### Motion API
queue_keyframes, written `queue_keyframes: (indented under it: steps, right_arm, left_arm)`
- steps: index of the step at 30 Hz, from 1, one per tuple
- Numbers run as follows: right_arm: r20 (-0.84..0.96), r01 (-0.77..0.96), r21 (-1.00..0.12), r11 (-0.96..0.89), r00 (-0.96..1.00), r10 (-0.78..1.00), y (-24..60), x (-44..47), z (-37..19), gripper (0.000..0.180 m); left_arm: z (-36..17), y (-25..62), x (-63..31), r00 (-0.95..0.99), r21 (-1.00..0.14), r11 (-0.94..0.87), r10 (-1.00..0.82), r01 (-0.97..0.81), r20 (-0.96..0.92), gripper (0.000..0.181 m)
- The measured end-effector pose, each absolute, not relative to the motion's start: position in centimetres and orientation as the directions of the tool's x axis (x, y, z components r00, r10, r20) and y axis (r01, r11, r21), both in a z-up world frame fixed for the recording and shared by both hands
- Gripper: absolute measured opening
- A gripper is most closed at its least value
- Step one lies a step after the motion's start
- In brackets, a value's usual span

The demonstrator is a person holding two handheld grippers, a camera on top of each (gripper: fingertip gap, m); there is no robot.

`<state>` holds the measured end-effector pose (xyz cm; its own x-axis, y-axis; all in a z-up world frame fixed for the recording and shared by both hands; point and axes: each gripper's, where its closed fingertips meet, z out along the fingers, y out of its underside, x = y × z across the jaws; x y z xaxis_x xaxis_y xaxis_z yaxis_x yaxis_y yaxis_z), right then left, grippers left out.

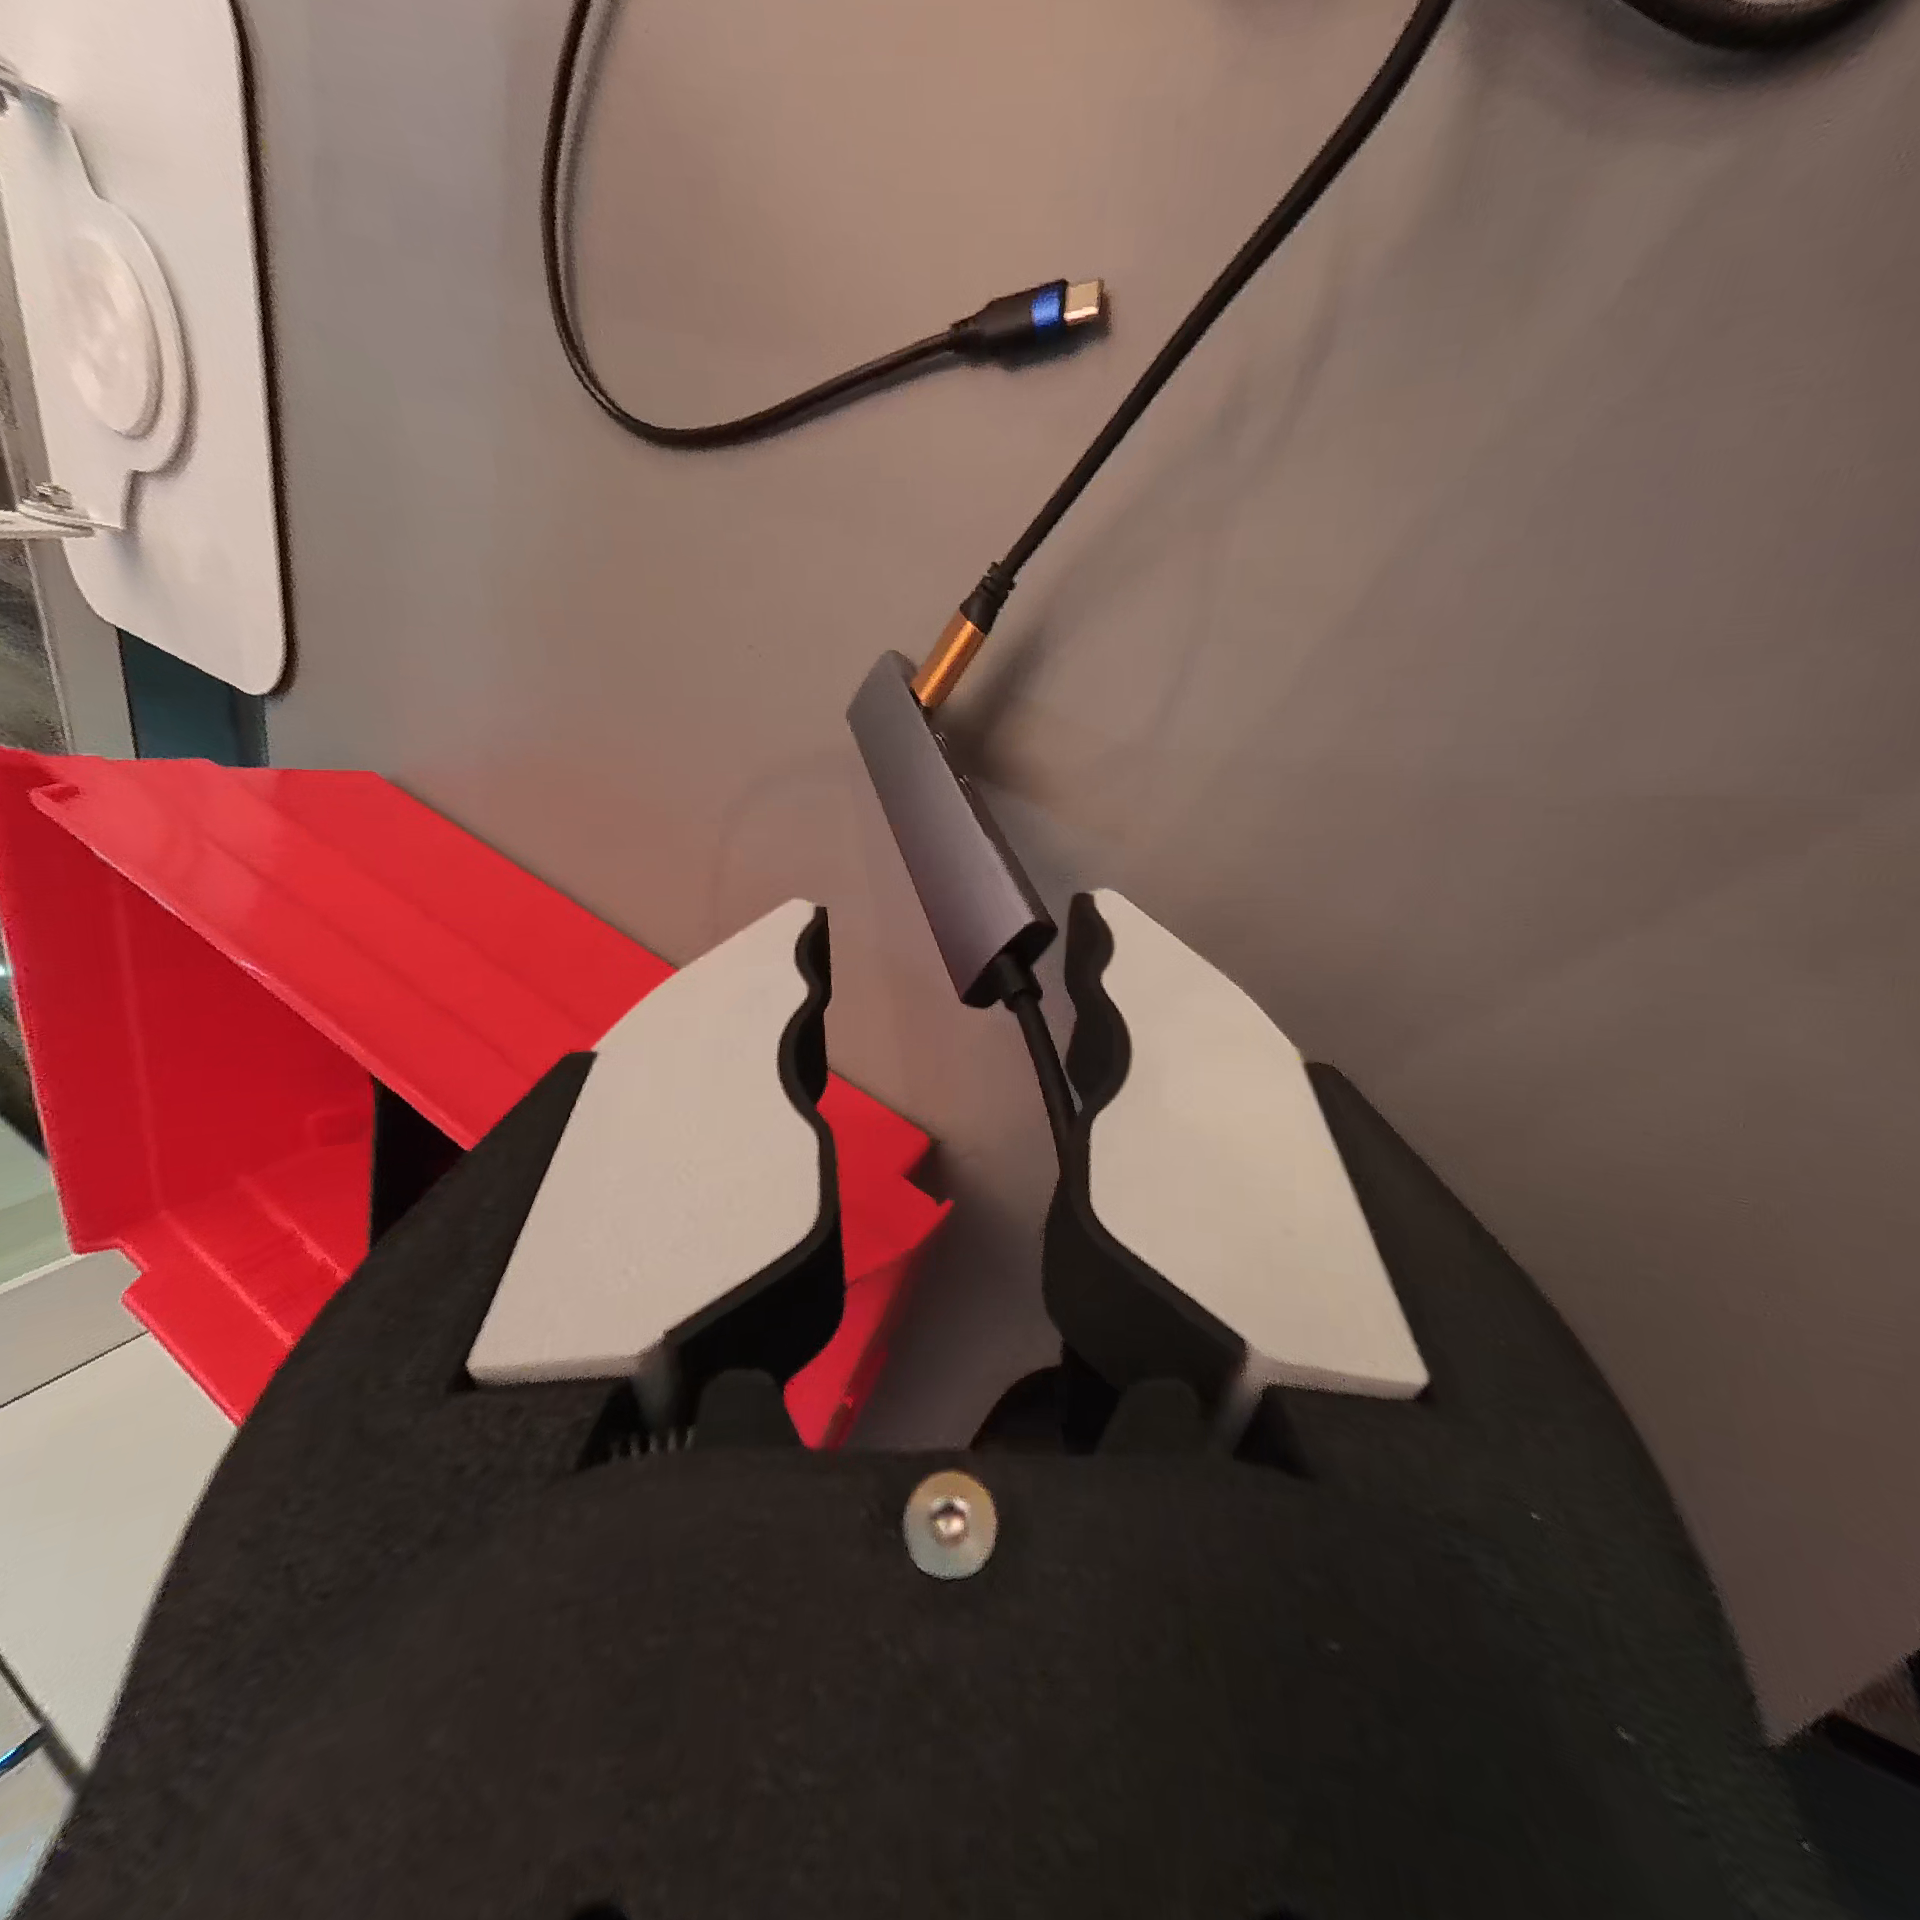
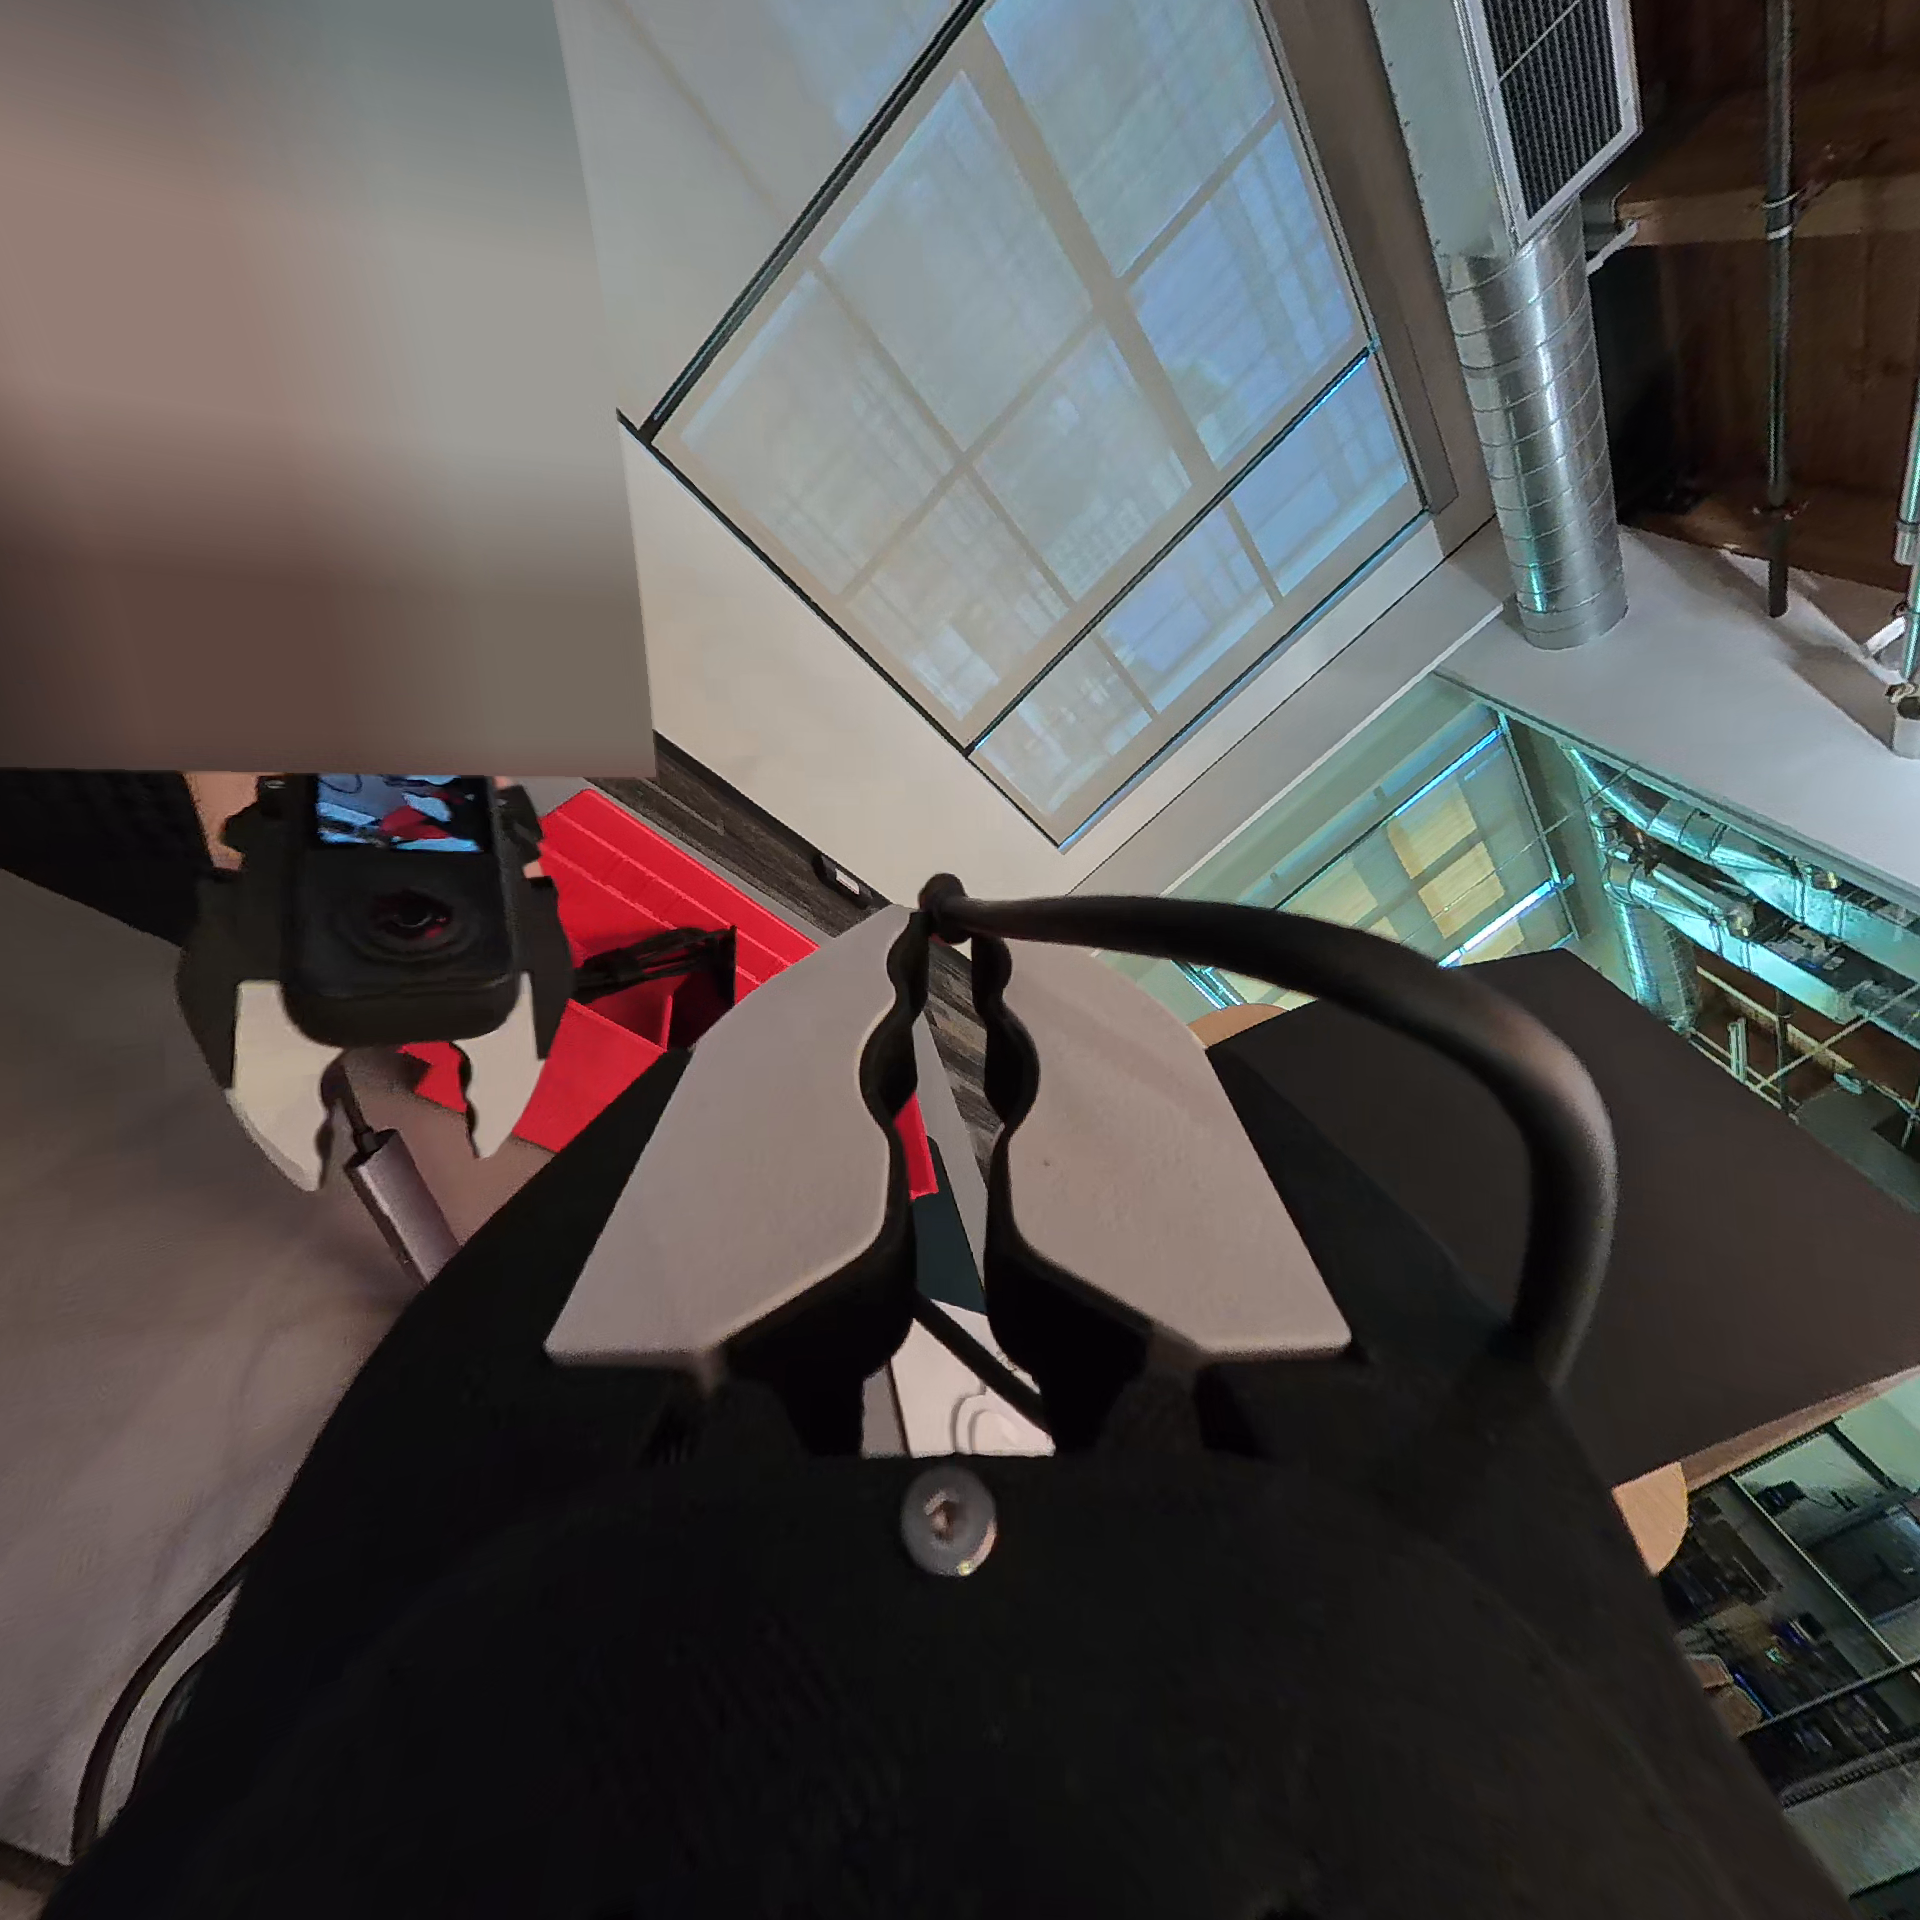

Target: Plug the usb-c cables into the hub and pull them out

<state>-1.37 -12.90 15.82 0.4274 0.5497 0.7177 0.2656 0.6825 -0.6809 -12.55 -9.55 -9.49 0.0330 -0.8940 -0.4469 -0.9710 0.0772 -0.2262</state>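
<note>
A grey hub [image 1: 935,831] stands tilted on its edge on the grey mat [image 1: 1455,935]. A black cable with a gold plug [image 1: 951,655] is plugged into its far end. A second black cable with a blue-banded USB-C plug [image 1: 1039,312] lies loose on the mat farther off. My left gripper [image 1: 951,914] is open, with the hub's near end and its own lead between the fingertips. My right gripper [image 2: 945,935] is shut on a thick black cable [image 2: 1351,956] at the fingertips and points up and away from the mat. The right wrist view also shows the left gripper [image 2: 400,1132] around the hub [image 2: 400,1205].
A red plastic bin [image 1: 260,987] stands left of the hub, close to the left gripper; it also shows in the right wrist view [image 2: 623,883]. A white plate [image 1: 156,364] lies at the mat's far left. A window and ducts fill the right wrist view. The left gripper's tips are roughly 25 cm from the right gripper's.
</note>
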Motion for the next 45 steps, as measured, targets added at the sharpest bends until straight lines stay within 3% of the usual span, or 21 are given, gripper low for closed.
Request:
queue_keyframes:
  steps: [4, 7, 12, 18, 23, 27, 36, 45]
  right_arm:
    - [0.718, 0.266, -0.679, 0.684, 0.433, 0.545, -12.9, -1.2, 16.0, 0.008]
    - [0.717, 0.265, -0.680, 0.684, 0.435, 0.544, -13.0, -1.0, 16.1, 0.008]
    - [0.720, 0.268, -0.677, 0.685, 0.431, 0.543, -13.1, -1.0, 16.1, 0.008]
    - [0.715, 0.257, -0.681, 0.686, 0.439, 0.545, -13.3, -0.5, 16.4, 0.008]
    - [0.712, 0.248, -0.679, 0.691, 0.451, 0.538, -13.4, 0.0, 16.8, 0.008]
    - [0.707, 0.239, -0.681, 0.692, 0.460, 0.537, -13.5, 0.5, 17.1, 0.008]
    - [0.704, 0.241, -0.686, 0.687, 0.461, 0.541, -13.3, 0.6, 17.0, 0.008]
    - [0.608, 0.227, -0.773, 0.592, 0.531, 0.590, -11.1, 1.7, 16.8, 0.008]
  left_arm:
    - [-10.5, -9.2, -13.0, -0.068, -0.095, 0.144, -0.829, -0.985, -0.555, 0.042]
    - [-10.5, -8.2, -12.8, -0.153, -0.001, 0.202, -0.745, -0.979, -0.650, 0.019]
    - [-10.8, -7.5, -12.5, -0.120, -0.032, 0.176, -0.781, -0.984, -0.613, 0.015]
    - [-11.6, -6.4, -12.6, -0.067, -0.070, 0.119, -0.859, -0.990, -0.507, 0.024]
    - [-12.3, -4.8, -12.3, -0.108, -0.021, 0.141, -0.837, -0.990, -0.537, 0.031]
    - [-13.0, -4.1, -11.7, -0.149, 0.000, 0.180, -0.816, -0.984, -0.559, 0.025]
    - [-12.4, -4.0, -11.1, -0.115, -0.080, 0.197, -0.805, -0.977, -0.583, 0.010]
    - [-5.1, -4.5, -11.1, 0.080, -0.291, 0.168, -0.730, -0.942, -0.679, 0.009]
